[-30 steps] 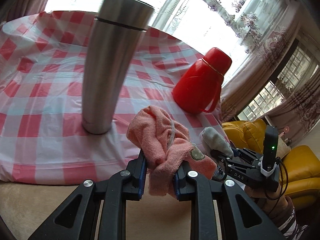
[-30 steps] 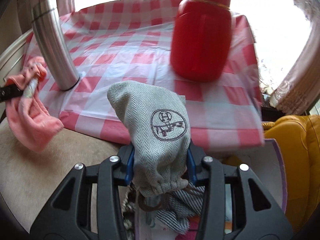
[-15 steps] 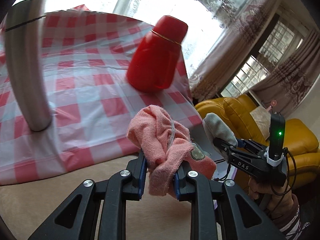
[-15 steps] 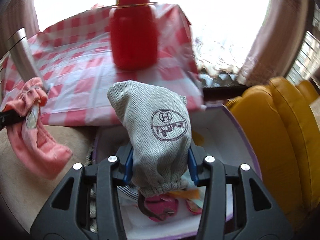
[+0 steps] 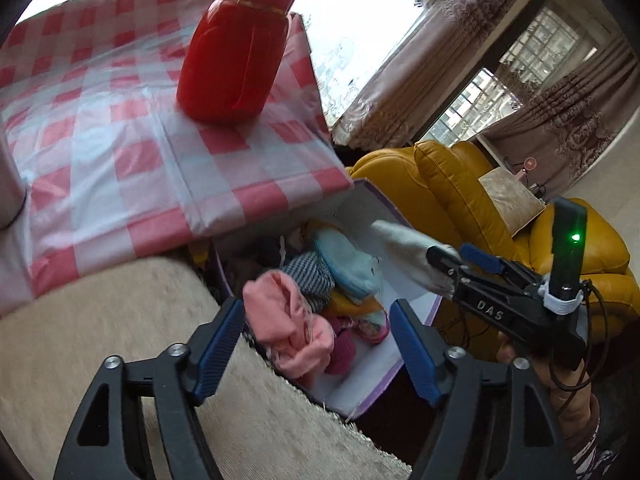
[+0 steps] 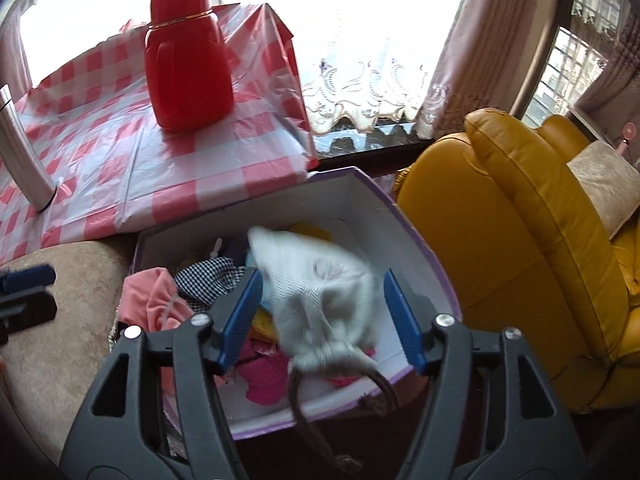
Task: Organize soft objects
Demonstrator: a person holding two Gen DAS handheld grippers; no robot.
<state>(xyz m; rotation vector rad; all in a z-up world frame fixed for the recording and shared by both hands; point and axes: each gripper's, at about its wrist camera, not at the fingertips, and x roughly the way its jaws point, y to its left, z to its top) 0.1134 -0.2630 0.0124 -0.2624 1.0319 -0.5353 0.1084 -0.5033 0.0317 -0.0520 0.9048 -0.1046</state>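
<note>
A purple-edged white box (image 5: 412, 322) (image 6: 404, 216) sits beside the table and holds several soft items. My left gripper (image 5: 318, 344) is open; the pink cloth (image 5: 288, 320) (image 6: 154, 296) hangs loose between its fingers over the box's near-left edge. My right gripper (image 6: 320, 316) (image 5: 444, 264) is open above the box; the grey drawstring pouch (image 6: 320, 296) (image 5: 408, 250) is blurred between its fingers, its cord trailing down.
A red thermos jug (image 5: 236, 44) (image 6: 188, 56) stands on the red-checked tablecloth (image 5: 120, 140). A steel flask (image 6: 20, 148) stands at left. A yellow leather armchair (image 6: 520, 248) is right of the box. Beige cushion (image 5: 100, 340) lies at left.
Both grippers swung right from the table to over the box and opened. The pink cloth and grey pouch have come loose from the pads and are dropping.
</note>
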